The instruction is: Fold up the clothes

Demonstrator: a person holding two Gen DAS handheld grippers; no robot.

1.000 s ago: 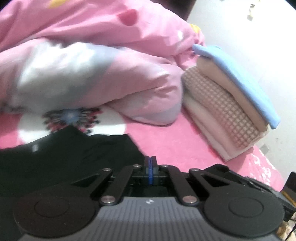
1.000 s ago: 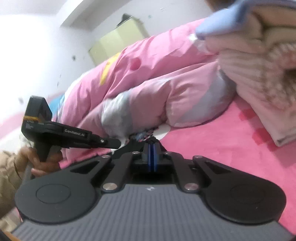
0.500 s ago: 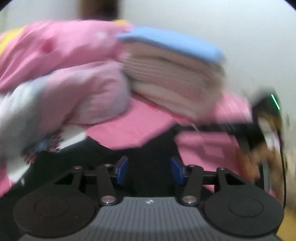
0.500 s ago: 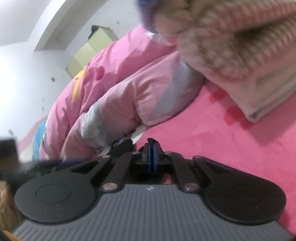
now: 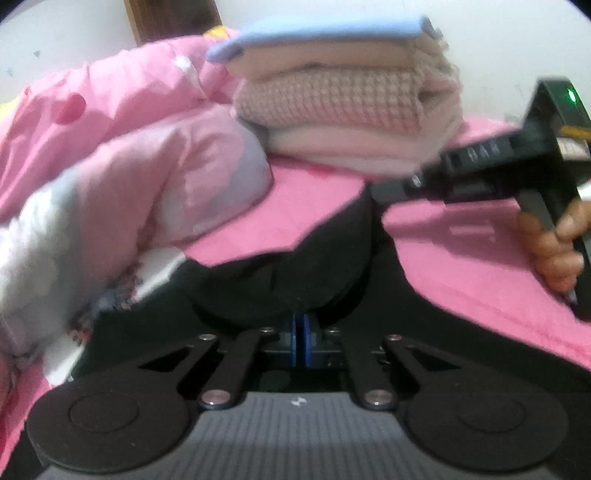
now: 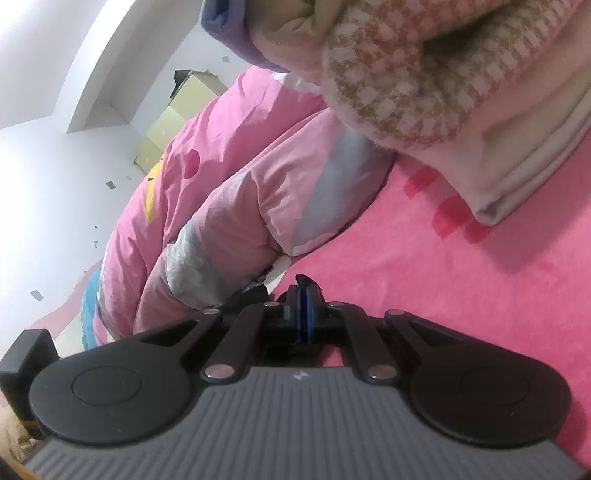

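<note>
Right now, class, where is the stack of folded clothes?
In the left wrist view the stack of folded clothes sits on the pink bed sheet at upper centre, right of the pink quilt, behind the black garment.

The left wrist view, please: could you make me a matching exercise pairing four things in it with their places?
Things:
1. blue folded cloth
2. checked knit
3. black garment
4. pink quilt

Places:
A. bunched up left of the stack
B. top of the stack
C. on the bedsheet, right before the left gripper
D. middle of the stack

Pairs: 1-B, 2-D, 3-C, 4-A
</note>
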